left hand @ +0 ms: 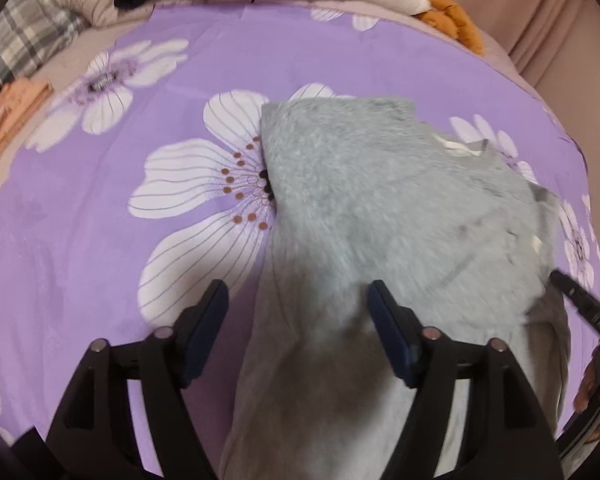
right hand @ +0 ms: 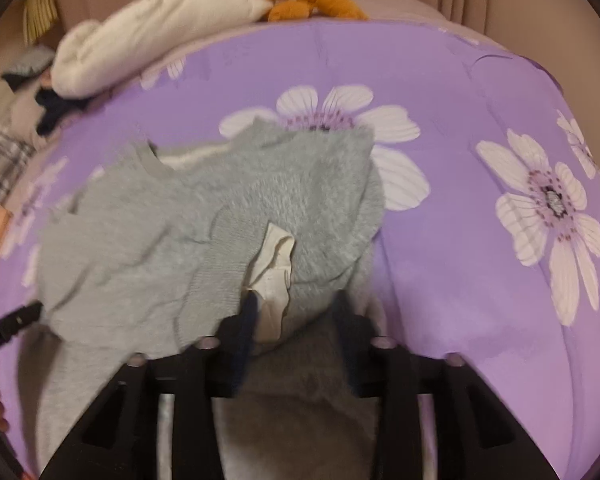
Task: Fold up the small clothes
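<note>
Grey sweater (left hand: 380, 208) lies crumpled on the purple floral bedsheet (left hand: 100, 240); left gripper (left hand: 296, 300) gapes wide over it, right gripper (right hand: 296, 308) pinches its fabric.

Left claw (left hand: 296, 300) spread wide; right claw (right hand: 296, 312) partly apart (blurred).

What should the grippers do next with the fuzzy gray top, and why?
Probably lower the left gripper and close it on the gray top. It hangs open above the cloth, holding nothing, while the right gripper seems to pinch a bunched part. Both would need a grip to spread it flat on the purple sheet.
</note>
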The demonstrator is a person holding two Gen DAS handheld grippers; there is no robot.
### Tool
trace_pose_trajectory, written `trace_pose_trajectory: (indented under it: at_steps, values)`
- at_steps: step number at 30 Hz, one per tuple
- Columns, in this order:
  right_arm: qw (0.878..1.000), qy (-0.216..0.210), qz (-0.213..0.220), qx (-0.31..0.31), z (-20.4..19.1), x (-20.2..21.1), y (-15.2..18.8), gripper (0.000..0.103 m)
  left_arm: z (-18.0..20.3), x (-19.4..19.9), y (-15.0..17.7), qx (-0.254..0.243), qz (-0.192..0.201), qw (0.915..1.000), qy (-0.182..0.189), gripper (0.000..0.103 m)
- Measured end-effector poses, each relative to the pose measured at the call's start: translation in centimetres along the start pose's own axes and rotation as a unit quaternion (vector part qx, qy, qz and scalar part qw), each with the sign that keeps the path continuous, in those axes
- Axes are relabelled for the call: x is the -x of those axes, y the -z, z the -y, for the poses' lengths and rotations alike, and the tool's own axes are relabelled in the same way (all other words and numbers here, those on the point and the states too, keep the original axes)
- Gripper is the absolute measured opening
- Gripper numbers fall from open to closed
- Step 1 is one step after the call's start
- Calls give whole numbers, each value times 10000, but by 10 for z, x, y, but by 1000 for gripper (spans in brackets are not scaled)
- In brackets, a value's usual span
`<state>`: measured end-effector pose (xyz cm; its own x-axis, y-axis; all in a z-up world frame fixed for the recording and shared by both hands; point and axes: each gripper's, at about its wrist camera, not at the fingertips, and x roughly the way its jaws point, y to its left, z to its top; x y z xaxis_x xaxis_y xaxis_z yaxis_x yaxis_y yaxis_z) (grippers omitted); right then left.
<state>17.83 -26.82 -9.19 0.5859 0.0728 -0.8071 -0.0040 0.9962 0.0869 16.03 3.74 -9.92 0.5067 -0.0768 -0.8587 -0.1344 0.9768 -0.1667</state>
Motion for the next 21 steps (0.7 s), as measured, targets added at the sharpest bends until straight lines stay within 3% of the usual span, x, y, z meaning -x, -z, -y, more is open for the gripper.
trace_pose_trajectory:
  at_steps: [4, 7, 16, 21]
  values:
    - [9989, -207, 407, 45, 3, 41, 4, 75, 8, 32, 16, -117, 235, 9997, 2, 85]
    - [9970, -388, 652, 160, 4, 68, 9, 88, 9, 55, 32, -127, 368, 9992, 104, 91]
    - [9935, -792, 770, 271, 23, 115, 61, 92, -2, 96, 95, 74, 432, 9979, 481, 95]
    - [9963, -540, 619, 242, 38, 121, 103, 92, -9, 99, 129, 24, 349, 9975, 612, 94]
